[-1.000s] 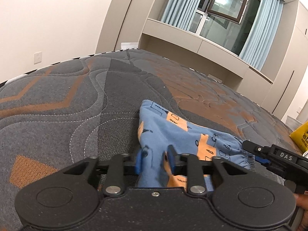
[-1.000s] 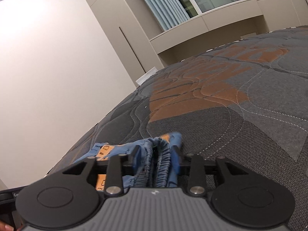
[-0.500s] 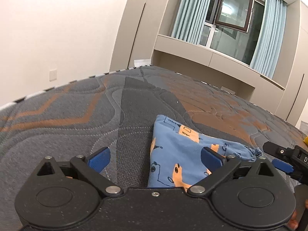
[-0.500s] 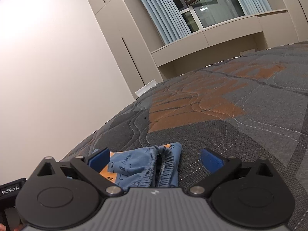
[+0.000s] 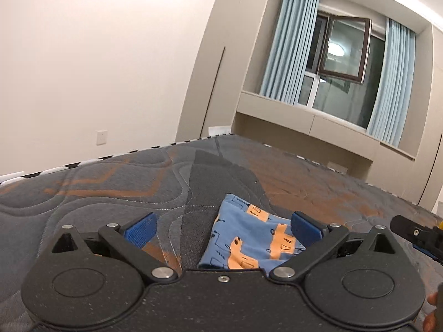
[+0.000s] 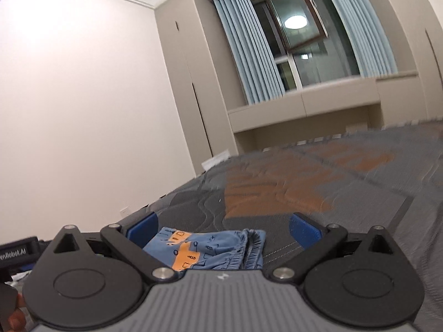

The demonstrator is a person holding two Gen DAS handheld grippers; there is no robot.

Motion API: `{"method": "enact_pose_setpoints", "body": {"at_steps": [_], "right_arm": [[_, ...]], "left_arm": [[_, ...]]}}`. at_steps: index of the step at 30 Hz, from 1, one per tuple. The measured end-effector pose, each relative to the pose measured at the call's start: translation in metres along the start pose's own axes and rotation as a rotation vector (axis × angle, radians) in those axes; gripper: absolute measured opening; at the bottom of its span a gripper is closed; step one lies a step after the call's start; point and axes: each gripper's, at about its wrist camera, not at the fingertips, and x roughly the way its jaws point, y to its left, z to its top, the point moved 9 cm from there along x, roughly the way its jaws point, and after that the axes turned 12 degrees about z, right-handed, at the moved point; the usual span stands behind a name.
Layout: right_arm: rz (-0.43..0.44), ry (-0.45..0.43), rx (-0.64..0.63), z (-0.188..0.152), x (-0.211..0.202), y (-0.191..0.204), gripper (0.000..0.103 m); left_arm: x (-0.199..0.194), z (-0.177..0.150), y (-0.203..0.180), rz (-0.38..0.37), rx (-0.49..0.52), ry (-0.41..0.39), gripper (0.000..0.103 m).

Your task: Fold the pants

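The small blue pants (image 5: 249, 238) with orange prints lie folded in a compact stack on the grey and orange quilted mattress (image 5: 124, 182). My left gripper (image 5: 223, 228) is open and empty, raised a little above and behind the stack. In the right wrist view the pants (image 6: 205, 249) show their gathered waistband at the right end. My right gripper (image 6: 223, 228) is open and empty, also lifted off the cloth. The right gripper's tip (image 5: 409, 231) shows at the right edge of the left wrist view.
The mattress edge (image 5: 83, 163) runs along the back left, with a white wall behind. A window with blue curtains (image 5: 343, 55) and a beige ledge stand beyond the far end. A yellow object (image 5: 439, 224) shows at the far right.
Both grippers were shut on the pants a second ago. Both have opened, let the cloth go and lifted up and back. The pants stay folded on the mattress.
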Motion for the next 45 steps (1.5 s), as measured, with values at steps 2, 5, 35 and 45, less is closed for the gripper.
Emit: {"method": "enact_pose_setpoints", "body": {"at_steps": [2, 5, 35, 45], "right_arm": [[-0.002, -0.002, -0.018, 0.002, -0.016, 0.008, 0.103], [-0.009, 0.003, -0.032, 0.002, -0.038, 0.016, 0.103], [-0.154, 0.026, -0.204, -0.068, -0.144, 0.08, 0.103], [-0.22, 0.033, -0.177, -0.095, -0.155, 0.07, 0.103]], "left_arm": [[-0.012, -0.002, -0.001, -0.01, 0.014, 0.006, 0.102], [-0.03, -0.009, -0.005, -0.023, 0.053, 0.03, 0.102], [-0.105, -0.076, 0.035, -0.08, 0.21, 0.065, 0.102], [-0.117, -0.089, 0.04, -0.078, 0.246, 0.012, 0.102]]}}
